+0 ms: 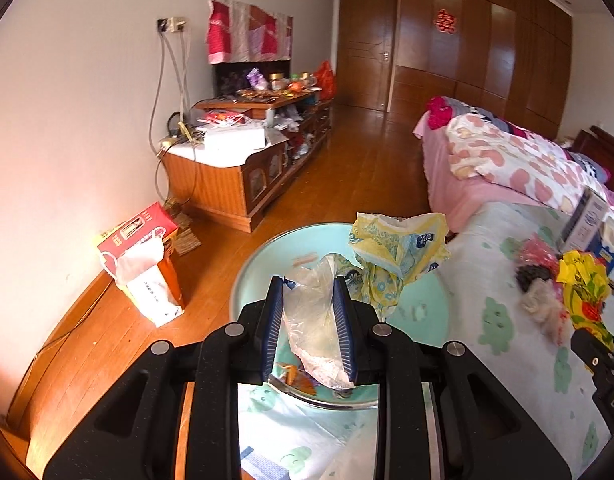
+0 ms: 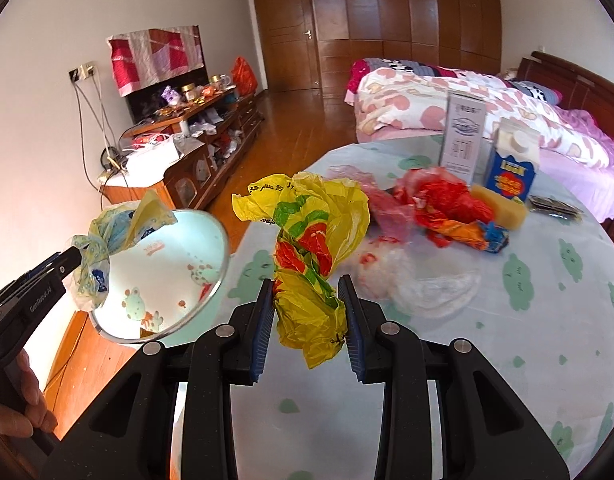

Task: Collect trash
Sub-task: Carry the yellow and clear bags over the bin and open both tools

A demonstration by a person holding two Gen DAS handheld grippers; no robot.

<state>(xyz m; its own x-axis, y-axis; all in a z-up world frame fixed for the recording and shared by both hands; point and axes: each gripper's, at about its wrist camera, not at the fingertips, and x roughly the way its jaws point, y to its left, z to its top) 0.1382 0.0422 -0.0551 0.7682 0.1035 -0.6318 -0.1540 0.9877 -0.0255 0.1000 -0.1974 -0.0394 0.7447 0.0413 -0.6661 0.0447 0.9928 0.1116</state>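
My left gripper (image 1: 309,284) is shut on a clear crumpled wrapper (image 1: 315,320) bunched with a pale yellow and blue patterned bag (image 1: 399,248), held over a light-green basin (image 1: 423,300) at the table's edge. In the right wrist view the left gripper (image 2: 73,256) holds that bag (image 2: 119,228) beside the basin (image 2: 163,276). My right gripper (image 2: 307,284) is shut on a yellow plastic bag with red and green print (image 2: 311,240), lifted above the table. The yellow bag also shows in the left wrist view (image 1: 583,280).
On the green-patterned tablecloth (image 2: 507,340) lie a red wrapper (image 2: 447,200), pink plastic (image 2: 383,204), a clear bag (image 2: 427,288), a yellow sponge (image 2: 499,204), a blue carton (image 2: 511,164) and a white box (image 2: 463,132). A bed (image 2: 467,104) stands behind, a cluttered cabinet (image 1: 243,168) on the left.
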